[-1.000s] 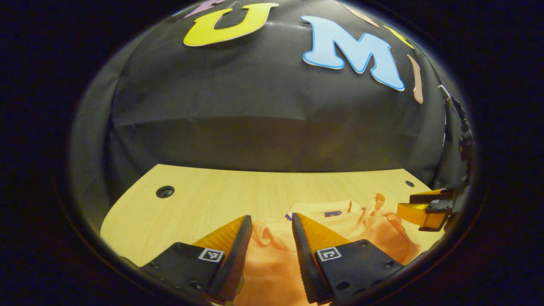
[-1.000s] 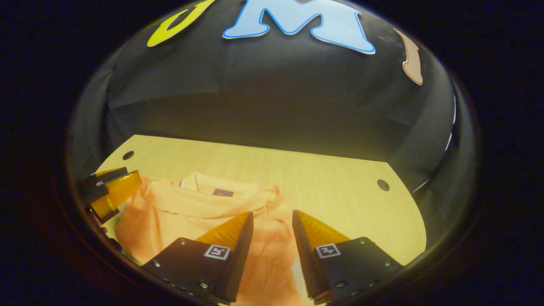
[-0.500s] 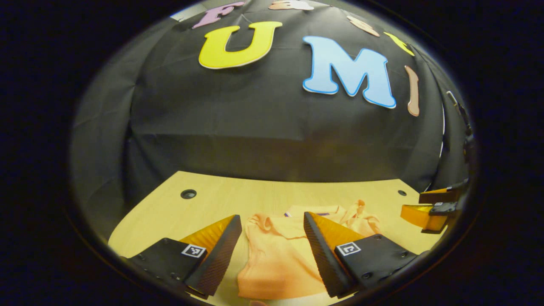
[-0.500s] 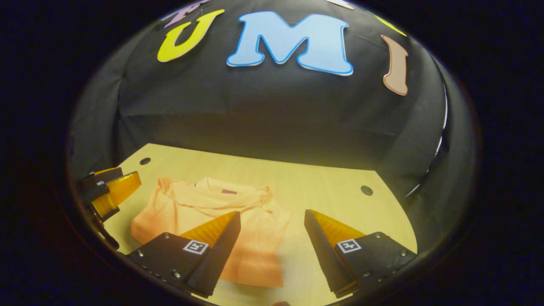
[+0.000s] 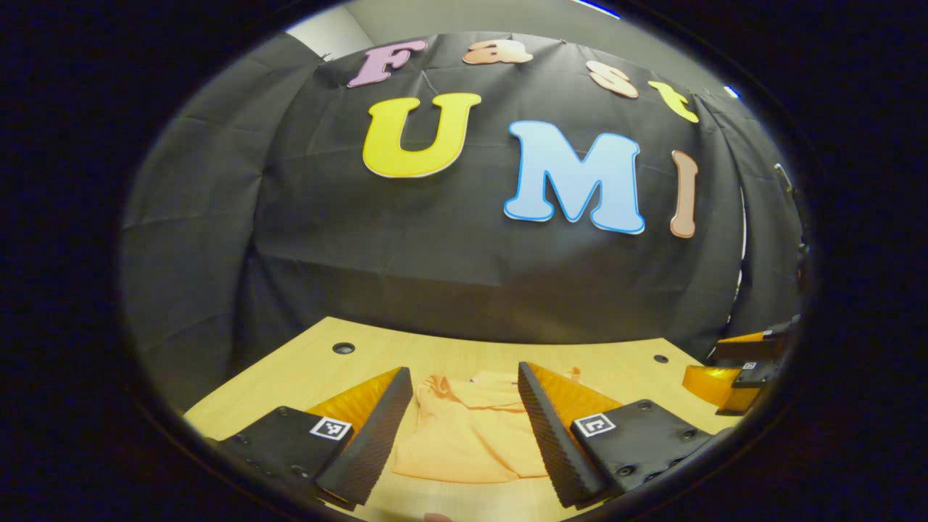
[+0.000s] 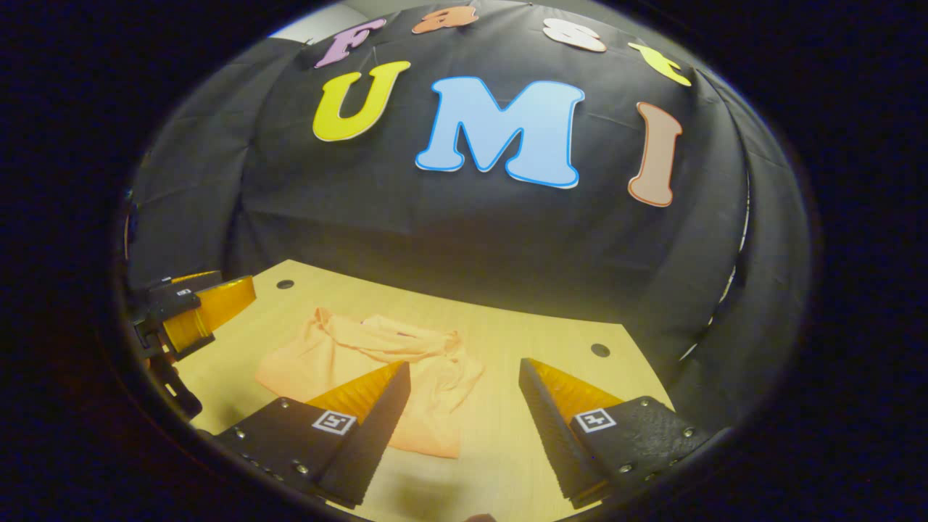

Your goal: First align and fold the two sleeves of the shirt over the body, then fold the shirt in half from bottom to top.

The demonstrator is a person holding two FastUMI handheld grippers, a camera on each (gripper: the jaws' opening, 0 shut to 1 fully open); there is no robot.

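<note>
An orange shirt (image 5: 467, 435) lies folded into a compact block on the wooden table (image 5: 304, 373), collar side toward the wall. In the right gripper view the shirt (image 6: 341, 348) spreads left of centre, its near edge partly behind one finger. My left gripper (image 5: 464, 402) is open and held above the table on the near side of the shirt, nothing between its fingers. My right gripper (image 6: 464, 395) is open too, raised above the shirt's right edge. The left gripper (image 6: 196, 312) shows at the far left of the right gripper view, the right gripper (image 5: 736, 370) at the far right of the left gripper view.
Round cable holes (image 5: 343, 348) (image 5: 660, 358) sit near the table's back corners, and one hole (image 6: 599, 350) lies right of the shirt. The black cloth wall rises right behind the table's far edge. Bare wood (image 6: 551, 341) lies right of the shirt.
Both grippers opened wider, let the shirt go, and pulled up and back from it. The shirt now lies folded on the table, smaller and farther off in both views.
</note>
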